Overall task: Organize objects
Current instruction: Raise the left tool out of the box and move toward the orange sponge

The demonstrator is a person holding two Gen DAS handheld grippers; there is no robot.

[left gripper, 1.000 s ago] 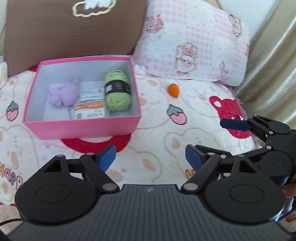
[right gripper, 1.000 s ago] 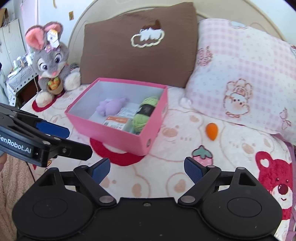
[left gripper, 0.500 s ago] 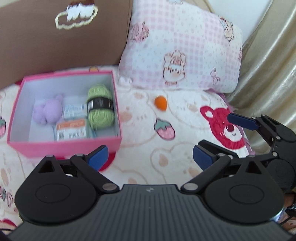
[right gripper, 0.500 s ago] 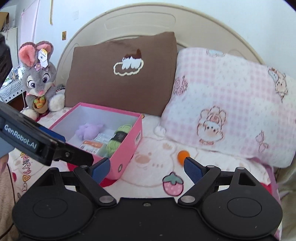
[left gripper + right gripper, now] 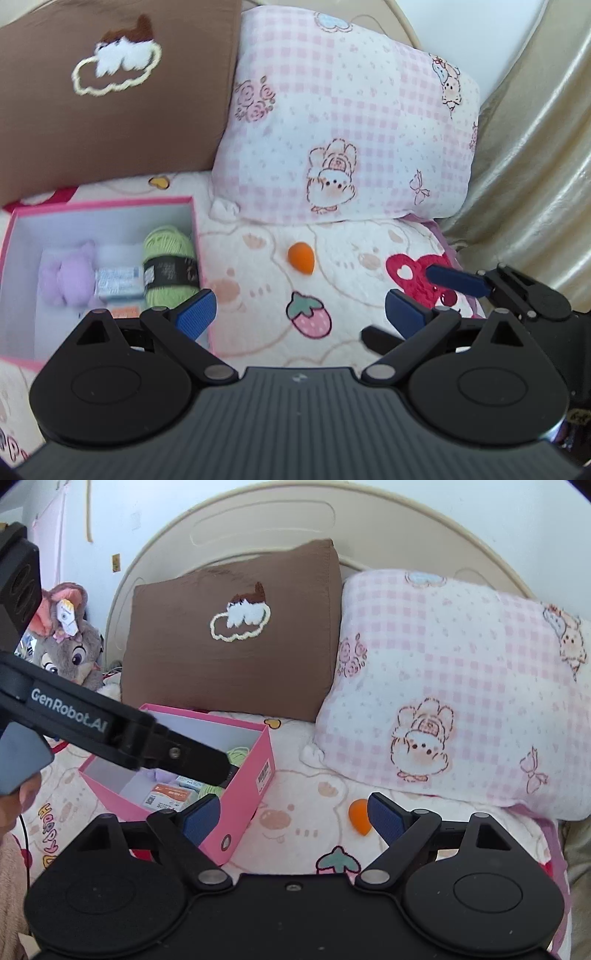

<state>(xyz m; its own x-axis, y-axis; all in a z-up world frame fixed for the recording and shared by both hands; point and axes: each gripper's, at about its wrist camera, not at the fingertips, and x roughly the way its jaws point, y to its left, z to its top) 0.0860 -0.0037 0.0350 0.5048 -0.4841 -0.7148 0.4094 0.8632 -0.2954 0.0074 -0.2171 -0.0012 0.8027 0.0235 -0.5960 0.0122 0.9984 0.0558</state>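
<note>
Box (image 5: 199,258) already holds yarn (image 5: 168,266), a purple toy and packets; orange sponge (image 5: 301,257) (at the box's three o'clock) remains out on the bed. Both jaws released, empty.

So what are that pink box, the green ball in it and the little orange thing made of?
Pink box: looks like matte cardboard, with thin straight walls, a white inside and a barcode sticker. Green ball: yarn, with wound strands under a dark paper band. Orange thing: smooth and teardrop-shaped, perhaps foam sponge; hard to say.
</note>
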